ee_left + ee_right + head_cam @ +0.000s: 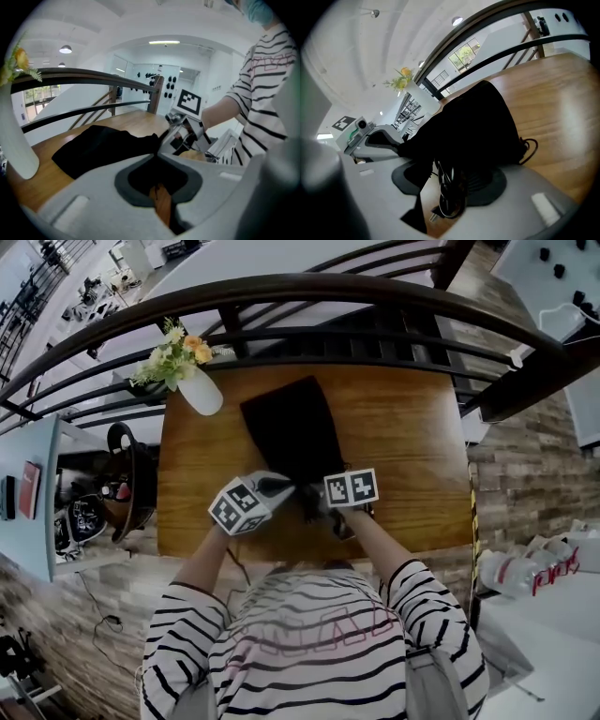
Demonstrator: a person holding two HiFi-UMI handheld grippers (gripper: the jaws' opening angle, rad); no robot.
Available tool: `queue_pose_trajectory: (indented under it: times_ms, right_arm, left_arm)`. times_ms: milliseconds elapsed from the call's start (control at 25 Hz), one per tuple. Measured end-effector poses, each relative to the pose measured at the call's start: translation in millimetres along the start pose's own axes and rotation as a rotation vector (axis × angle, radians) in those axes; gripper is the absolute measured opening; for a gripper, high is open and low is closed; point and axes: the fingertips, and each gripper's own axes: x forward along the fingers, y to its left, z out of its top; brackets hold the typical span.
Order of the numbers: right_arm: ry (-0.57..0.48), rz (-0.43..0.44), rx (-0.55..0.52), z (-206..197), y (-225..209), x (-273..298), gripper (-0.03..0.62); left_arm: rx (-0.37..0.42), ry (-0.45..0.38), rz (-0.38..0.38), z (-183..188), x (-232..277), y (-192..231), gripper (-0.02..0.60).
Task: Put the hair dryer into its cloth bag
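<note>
Pinching the mouth of the black cloth bag [291, 427], the left gripper [156, 161] has its jaws pressed together on the fabric. The hair dryer's body is out of sight, likely bagged already, mid-table [412, 427]. Over right, the right gripper [454, 168] has its jaws spread around the coiled cord [449, 197], which looks still outside and waiting to be tucked in.
</note>
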Motion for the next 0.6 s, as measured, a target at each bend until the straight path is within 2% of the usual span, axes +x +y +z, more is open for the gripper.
queue_pose_trajectory:
  times_ms: [360,600]
  right_arm:
    - [-0.035,-0.051,-0.059,-53.0,7.1,-13.8,0.213]
    - [-0.065,-0.159,-0.104,-69.1,1.2,-24.4,0.224]
  left_arm:
    - [0.027,0.016,-0.012,-8.8,2.6,-4.6,0.017]
    - [0.043,0.023,-0.027,-14.0,3.5,-6.9,0.017]
